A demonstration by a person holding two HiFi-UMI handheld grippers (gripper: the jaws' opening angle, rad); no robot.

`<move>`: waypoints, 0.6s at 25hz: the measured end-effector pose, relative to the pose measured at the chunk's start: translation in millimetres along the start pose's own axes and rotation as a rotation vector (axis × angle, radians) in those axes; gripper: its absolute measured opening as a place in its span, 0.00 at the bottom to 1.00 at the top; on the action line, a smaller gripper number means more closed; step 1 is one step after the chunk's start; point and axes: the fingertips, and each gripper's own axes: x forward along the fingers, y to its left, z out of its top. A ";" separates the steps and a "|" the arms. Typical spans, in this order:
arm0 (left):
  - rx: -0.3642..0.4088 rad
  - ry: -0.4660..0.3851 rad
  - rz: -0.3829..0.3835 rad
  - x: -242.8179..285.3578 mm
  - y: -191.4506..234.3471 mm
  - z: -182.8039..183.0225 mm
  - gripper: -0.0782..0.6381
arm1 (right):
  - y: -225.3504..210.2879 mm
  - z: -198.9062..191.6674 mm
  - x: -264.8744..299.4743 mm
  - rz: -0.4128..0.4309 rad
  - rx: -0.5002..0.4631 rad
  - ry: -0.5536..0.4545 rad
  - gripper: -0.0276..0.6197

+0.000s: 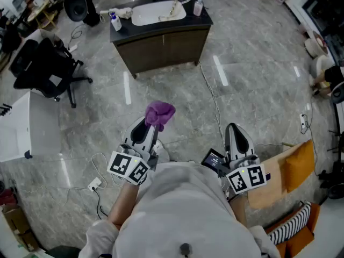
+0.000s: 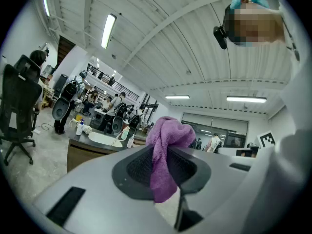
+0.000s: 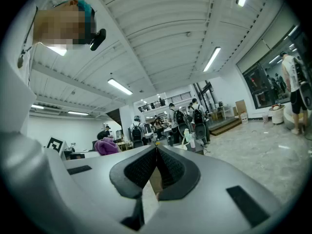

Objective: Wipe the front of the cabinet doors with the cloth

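My left gripper (image 1: 152, 123) is shut on a purple cloth (image 1: 159, 113), which bunches above the jaw tips; the left gripper view shows the cloth (image 2: 167, 145) pinched between the dark pads. My right gripper (image 1: 237, 135) is shut, its jaws touching at the tips with nothing between them (image 3: 156, 150). Both are held close to my body, well back from the cabinet. The dark brown cabinet (image 1: 164, 47) stands far ahead under a black counter with a white sink (image 1: 157, 12); its doors (image 1: 177, 46) face me and are closed.
A black office chair (image 1: 45, 66) stands left of the cabinet. A white box-like unit (image 1: 27, 128) is at far left. Cables (image 1: 212, 98) run over the grey marble floor. Bottles (image 1: 115, 21) stand on the counter. Orange cushions (image 1: 298, 163) lie at right.
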 end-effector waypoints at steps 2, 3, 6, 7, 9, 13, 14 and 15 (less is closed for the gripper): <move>-0.005 0.000 0.018 -8.2 -33.0 -14.1 0.21 | -16.0 0.6 -32.0 0.002 -0.006 0.016 0.09; -0.008 0.001 0.027 -12.9 -48.6 -21.9 0.21 | -23.8 0.2 -47.7 0.003 -0.007 0.023 0.09; -0.015 0.011 0.052 -28.7 -86.1 -47.4 0.21 | -45.0 -7.0 -88.1 0.001 -0.007 0.044 0.09; -0.017 0.016 0.061 -34.1 -94.8 -54.8 0.21 | -50.7 -10.7 -98.2 0.000 -0.006 0.052 0.09; -0.022 0.024 0.080 -45.3 -108.6 -65.5 0.21 | -58.6 -16.1 -115.0 -0.003 -0.001 0.064 0.09; -0.007 0.019 0.106 -65.8 -124.3 -66.7 0.21 | -59.3 -13.7 -140.1 0.006 0.014 0.049 0.09; -0.006 0.013 0.110 -69.1 -125.6 -65.0 0.21 | -57.9 -12.2 -143.5 0.009 0.011 0.043 0.09; -0.006 0.009 0.112 -71.1 -126.4 -63.4 0.21 | -56.8 -10.7 -145.4 0.012 0.008 0.036 0.09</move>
